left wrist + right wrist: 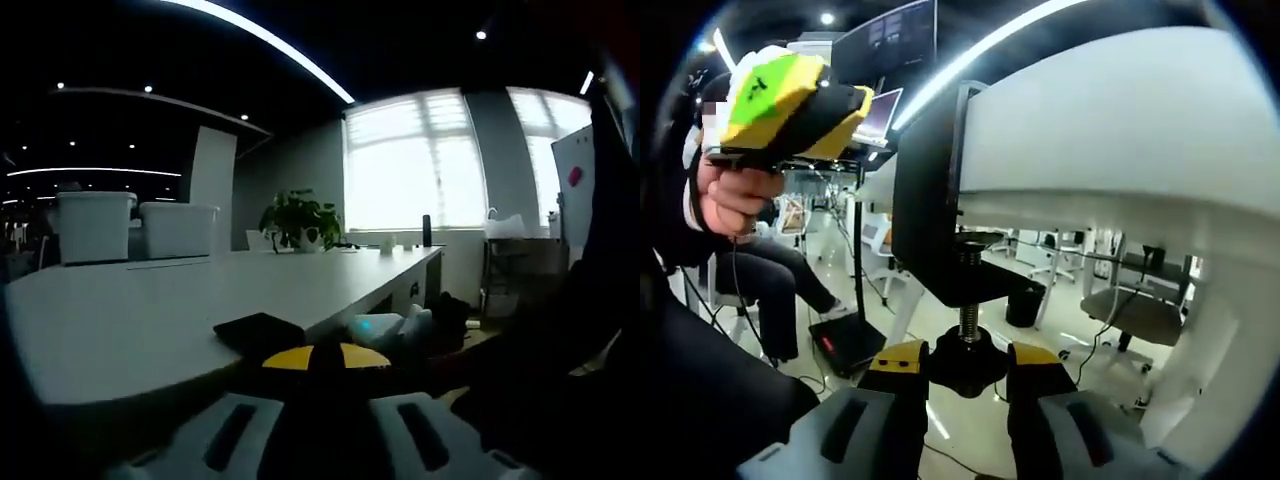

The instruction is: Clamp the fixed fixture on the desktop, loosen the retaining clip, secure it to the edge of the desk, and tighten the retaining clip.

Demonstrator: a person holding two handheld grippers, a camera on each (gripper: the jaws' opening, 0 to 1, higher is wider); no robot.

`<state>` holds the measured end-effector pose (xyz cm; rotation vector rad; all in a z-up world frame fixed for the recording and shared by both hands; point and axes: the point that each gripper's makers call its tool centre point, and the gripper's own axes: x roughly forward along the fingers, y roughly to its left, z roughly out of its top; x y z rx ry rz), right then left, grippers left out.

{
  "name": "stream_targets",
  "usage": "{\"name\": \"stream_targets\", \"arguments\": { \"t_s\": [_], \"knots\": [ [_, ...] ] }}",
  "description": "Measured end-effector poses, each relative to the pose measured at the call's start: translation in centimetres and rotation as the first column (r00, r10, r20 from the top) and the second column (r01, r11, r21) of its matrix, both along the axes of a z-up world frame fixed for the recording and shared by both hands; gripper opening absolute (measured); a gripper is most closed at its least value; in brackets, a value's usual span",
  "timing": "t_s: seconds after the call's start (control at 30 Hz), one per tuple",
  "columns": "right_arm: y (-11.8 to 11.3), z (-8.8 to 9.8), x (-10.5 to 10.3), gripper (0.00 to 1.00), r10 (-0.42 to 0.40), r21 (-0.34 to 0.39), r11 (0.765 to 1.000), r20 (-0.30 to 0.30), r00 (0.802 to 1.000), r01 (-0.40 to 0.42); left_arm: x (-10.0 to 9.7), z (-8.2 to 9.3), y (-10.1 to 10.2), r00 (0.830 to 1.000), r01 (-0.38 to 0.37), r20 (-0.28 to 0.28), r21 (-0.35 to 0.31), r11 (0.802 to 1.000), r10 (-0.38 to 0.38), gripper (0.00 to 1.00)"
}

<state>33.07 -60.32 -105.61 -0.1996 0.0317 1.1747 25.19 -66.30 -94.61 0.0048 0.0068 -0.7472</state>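
In the left gripper view, the left gripper [325, 400] rises from the bottom, its two grey jaws close together around a dark piece with a yellow pad between them; whether they pinch it cannot be told, since the area is dark. Just ahead, the black top plate of the fixture [258, 330] lies on the near edge of the white tabletop [150, 310]. Toward the far edge stand two white bins [130, 226] and a potted plant [298, 220], with bright windows [415, 160] behind. In the right gripper view, the right gripper [965, 375] looks up from beneath the tabletop [1120, 130]; its yellow-tipped jaws are closed against both sides of the black round knob [966, 362] at the bottom of the threaded screw. The black C-shaped fixture [930, 200] wraps the desk's edge, its lower arm under the board. At upper left a hand [735, 195] holds the other yellow and green gripper [790, 100] beside the tabletop's edge.
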Motion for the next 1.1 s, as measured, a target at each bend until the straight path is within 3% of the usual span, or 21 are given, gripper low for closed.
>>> {"name": "stream_targets", "arguments": {
  "t_s": [0.07,0.2,0.3,0.5,0.57,0.7,0.77,0.8,0.93,1.1],
  "knots": [
    [0.1,-0.1,0.0,0.27,-0.005,0.002,1.0,-0.008,1.0,0.005,-0.4,-0.5,-0.1,0.999,-0.006,-0.04,0.0,1.0,0.006,0.29],
    [0.1,-0.2,0.0,0.27,-0.009,0.008,1.0,-0.016,1.0,0.009,-1.2,-1.2,0.0,0.998,-0.01,-0.054,0.033,0.999,0.012,0.33],
    [0.1,-0.3,-0.2,0.27,-0.006,0.003,1.0,-0.022,1.0,0.006,-1.8,-1.1,-0.2,0.994,0.001,-0.113,-0.049,0.999,-0.006,0.48],
    [0.0,-0.3,-0.3,0.27,-0.013,0.0,1.0,-0.03,0.999,0.013,-2.6,-0.9,0.0,0.998,0.008,-0.063,0.045,0.999,-0.005,0.58],
    [-0.2,-0.1,-0.5,0.29,-0.018,0.003,1.0,-0.041,0.999,0.018,-3.2,-1.0,0.2,0.997,0.012,-0.072,0.054,0.998,-0.008,0.62],
    [-0.9,-0.1,-1.0,0.4,-0.018,0.018,1.0,-0.078,0.997,0.02,-3.9,-0.6,1.2,0.997,-0.01,-0.074,0.035,0.999,0.012,0.83],
    [-1.4,-0.5,-1.4,0.44,-0.022,-0.012,1.0,-0.08,0.997,0.021,-3.9,-0.9,2.5,0.992,-0.069,-0.101,0.024,0.997,0.071,0.91],
    [-1.6,-0.6,-1.6,0.46,-0.022,-0.021,1.0,-0.082,0.996,0.021,-4.0,-1.0,2.7,0.992,-0.063,-0.104,0.03,0.998,0.065,0.94],
    [-2.6,-0.7,-3.3,0.58,-0.012,-0.056,0.998,-0.103,0.995,0.006,-4.8,-1.8,4.2,0.987,-0.086,-0.133,0.063,0.994,0.094,0.92],
    [-5.0,-2.0,-6.0,0.97,-0.036,-0.145,0.989,-0.217,0.976,0.005,-6.4,-3.0,6.1,0.977,-0.099,-0.178,0.112,0.989,0.118,0.93]
  ]
}}
